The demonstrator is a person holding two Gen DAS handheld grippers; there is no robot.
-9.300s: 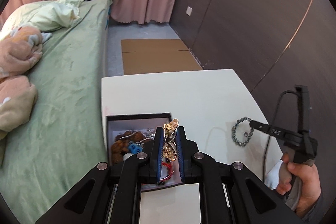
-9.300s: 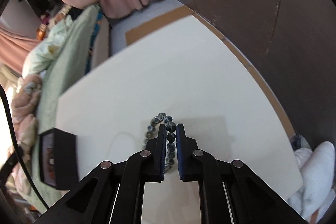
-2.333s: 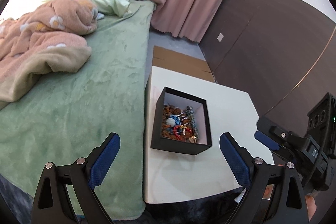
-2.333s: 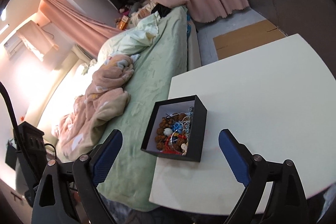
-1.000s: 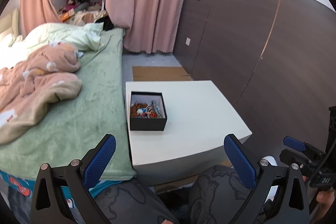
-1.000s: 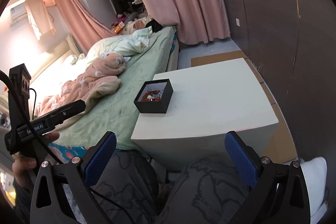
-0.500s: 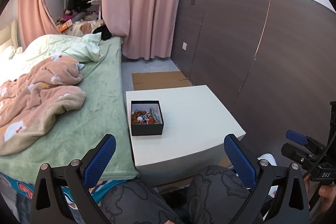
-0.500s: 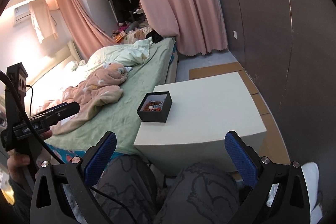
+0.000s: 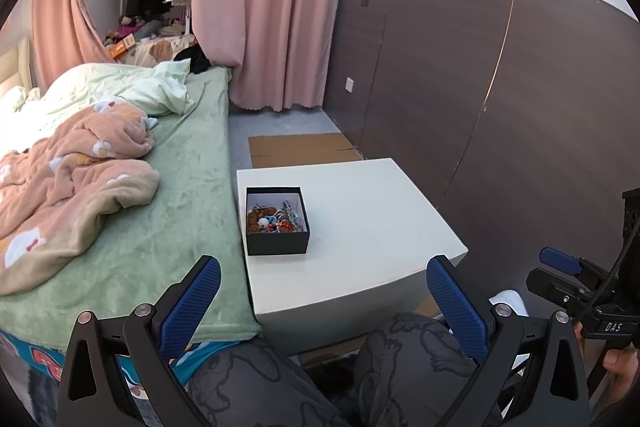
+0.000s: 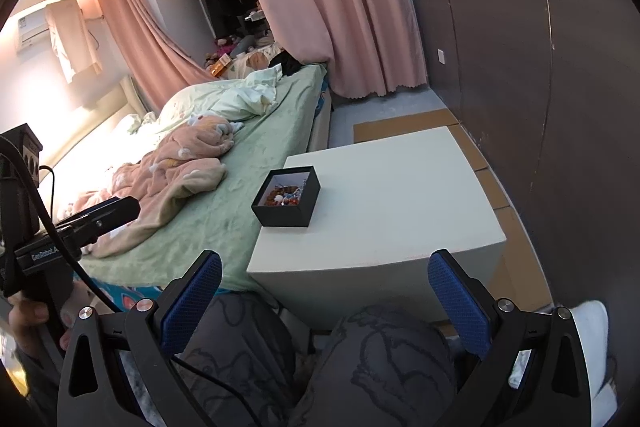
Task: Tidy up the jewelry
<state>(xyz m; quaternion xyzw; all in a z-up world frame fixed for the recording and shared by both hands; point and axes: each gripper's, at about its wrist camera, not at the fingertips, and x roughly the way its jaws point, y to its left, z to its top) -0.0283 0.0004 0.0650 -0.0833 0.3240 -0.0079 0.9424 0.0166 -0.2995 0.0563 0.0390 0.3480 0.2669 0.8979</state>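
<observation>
A black open box (image 9: 277,242) stands near the left edge of the white table (image 9: 360,227) and holds a heap of jewelry (image 9: 276,219). The box also shows in the right wrist view (image 10: 286,215), with the jewelry (image 10: 285,198) inside it. My left gripper (image 9: 322,301) is open and empty, held well back from the table above the person's knees. My right gripper (image 10: 325,297) is open and empty, also back from the table.
A bed with a green cover (image 9: 172,195) and a pink blanket (image 9: 80,163) lies against the table's left side. A dark panelled wall (image 9: 520,115) runs along the right. Flat cardboard (image 9: 300,149) lies on the floor beyond the table. The person's knees (image 9: 280,383) are below the grippers.
Both grippers have pulled a little further back and up from the table. Over the longer span both released their jewelry, which now lies in the box, and opened wide.
</observation>
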